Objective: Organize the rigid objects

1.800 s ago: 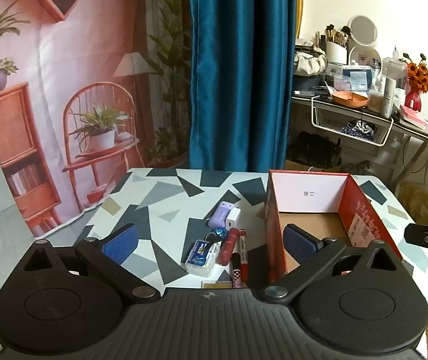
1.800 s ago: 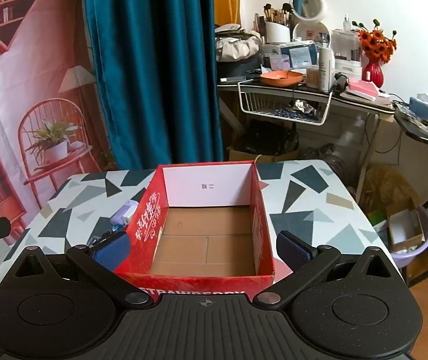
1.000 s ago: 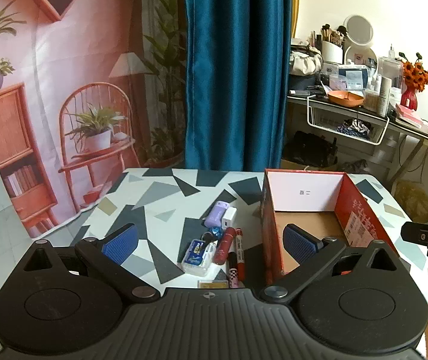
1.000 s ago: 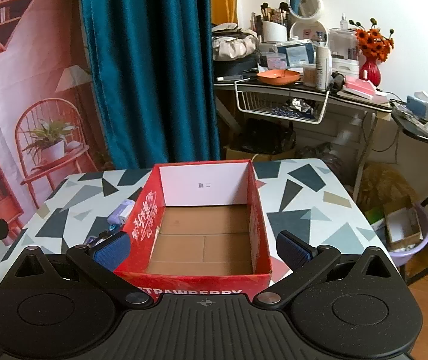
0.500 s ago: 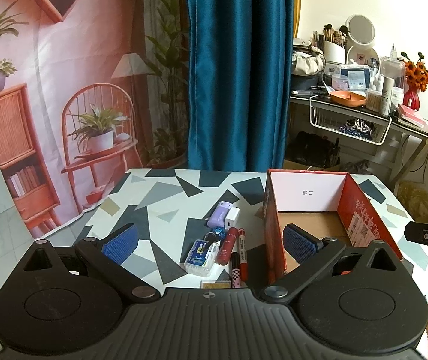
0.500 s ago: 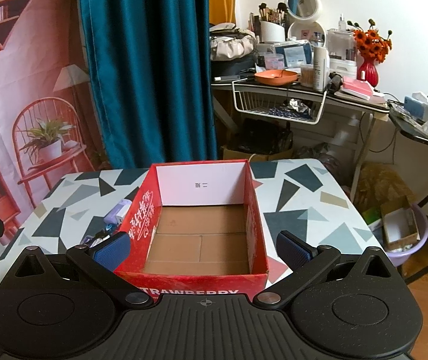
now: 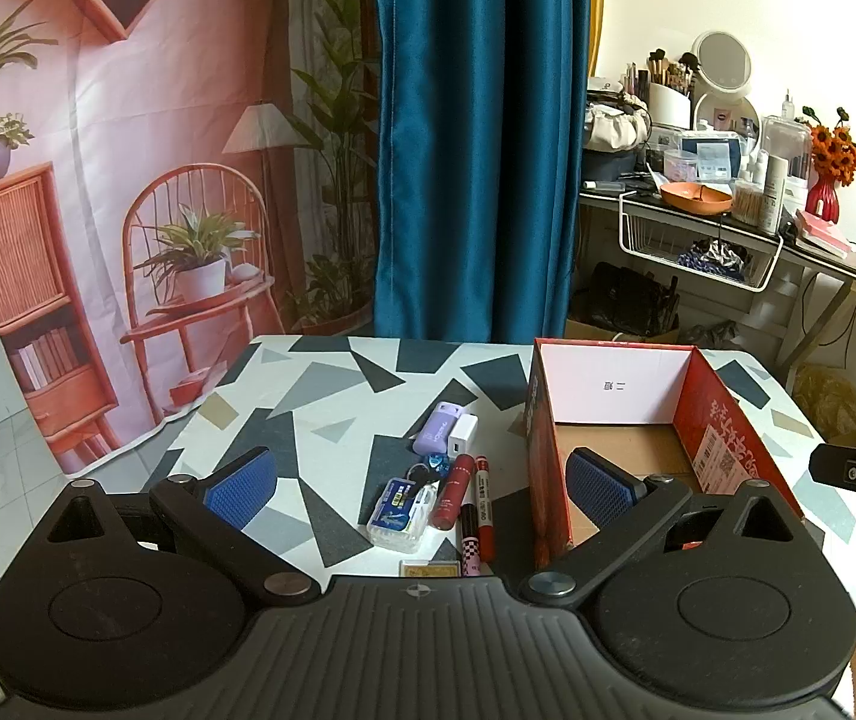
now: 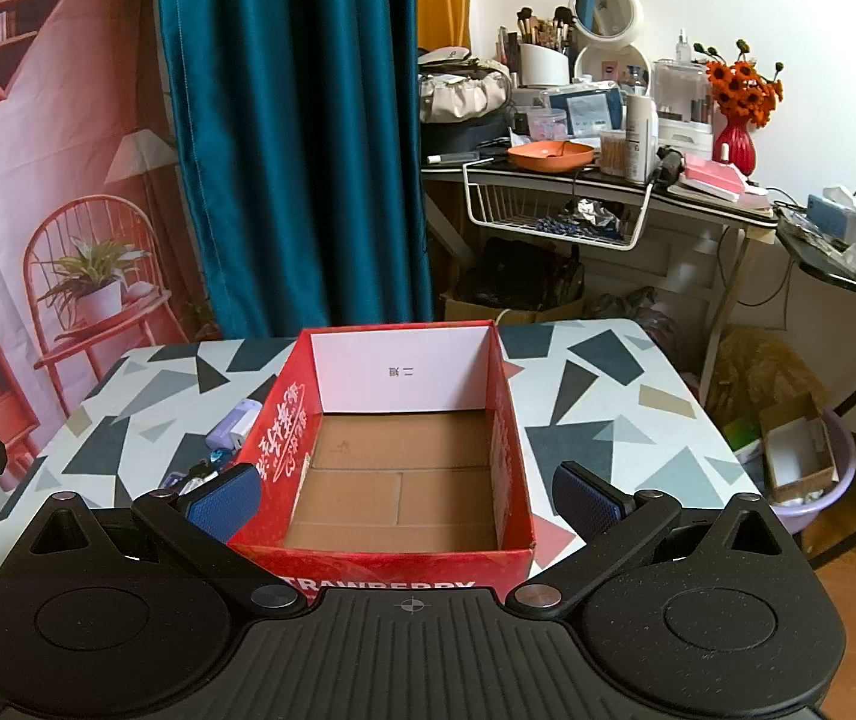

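Both hand-held grippers, left (image 7: 422, 483) and right (image 8: 407, 495), wide, empty; red box (image 8: 386, 579) reads "STRAWBERRY".

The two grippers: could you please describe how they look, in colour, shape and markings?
Both the left gripper and right gripper are matte black, with ribbed bodies, two round discs, angled linkage arms with silver pivot pins, a small crosshair mark, and blue textured pads on the jaws.

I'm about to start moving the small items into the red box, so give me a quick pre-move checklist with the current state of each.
1. Left gripper open, holding nothing: ok.
2. Right gripper open, holding nothing: ok.
3. Red box upright, top open, nothing on its floor: ok.
4. Red marker and the other small items in view left of the box: ok.
5. Items spaced for a clean pinch: not ok, they lie packed together.
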`<state>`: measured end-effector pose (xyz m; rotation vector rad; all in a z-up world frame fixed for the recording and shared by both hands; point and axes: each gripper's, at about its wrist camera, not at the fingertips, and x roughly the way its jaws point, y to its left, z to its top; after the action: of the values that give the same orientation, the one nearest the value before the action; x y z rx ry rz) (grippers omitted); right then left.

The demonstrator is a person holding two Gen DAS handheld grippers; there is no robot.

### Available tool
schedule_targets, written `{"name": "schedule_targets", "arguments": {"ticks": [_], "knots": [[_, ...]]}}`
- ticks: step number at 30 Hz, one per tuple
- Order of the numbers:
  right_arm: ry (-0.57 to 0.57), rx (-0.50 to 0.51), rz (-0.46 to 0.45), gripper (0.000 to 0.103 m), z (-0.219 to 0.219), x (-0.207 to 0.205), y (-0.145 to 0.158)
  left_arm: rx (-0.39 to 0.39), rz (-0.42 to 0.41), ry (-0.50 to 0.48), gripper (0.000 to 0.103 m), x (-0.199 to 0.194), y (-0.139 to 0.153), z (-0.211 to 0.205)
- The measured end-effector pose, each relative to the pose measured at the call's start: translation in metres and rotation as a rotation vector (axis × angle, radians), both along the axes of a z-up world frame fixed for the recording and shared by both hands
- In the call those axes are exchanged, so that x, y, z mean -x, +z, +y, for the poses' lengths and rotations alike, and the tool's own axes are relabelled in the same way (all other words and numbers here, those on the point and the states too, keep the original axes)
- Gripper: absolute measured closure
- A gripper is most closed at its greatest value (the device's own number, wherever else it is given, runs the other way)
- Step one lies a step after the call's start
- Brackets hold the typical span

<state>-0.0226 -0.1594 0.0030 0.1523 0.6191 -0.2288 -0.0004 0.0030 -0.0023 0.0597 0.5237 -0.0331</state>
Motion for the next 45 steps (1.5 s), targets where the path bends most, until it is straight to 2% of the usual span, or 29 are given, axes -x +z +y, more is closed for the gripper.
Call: {"name": "schedule_targets", "arguments": {"ticks": [27, 31, 38, 45], "knots": [[-0.001, -0.002, -0.002, 0.0, -0.002, 0.001, 0.0, 0.02, -0.012, -0.005, 0.0, -0.001, -0.001, 0.002], [-0.002, -0.008, -0.001, 0.0, -0.004, 0.0, 0.001, 0.021, -0.012, 0.021, 0.0, -0.005, -0.004, 0.005], [-0.002, -0.052, -0.005, 0.0, -0.008, -0.007, -0.011, 0.018, 0.005, 0.057, 0.0, -0.022, -0.015, 0.008], [0.005, -0.032, -0.01, 0.0, -0.017, -0.021, -0.03, 0.088, 0.003, 0.071, 0.0, -0.045, -0.037, 0.024]]}}
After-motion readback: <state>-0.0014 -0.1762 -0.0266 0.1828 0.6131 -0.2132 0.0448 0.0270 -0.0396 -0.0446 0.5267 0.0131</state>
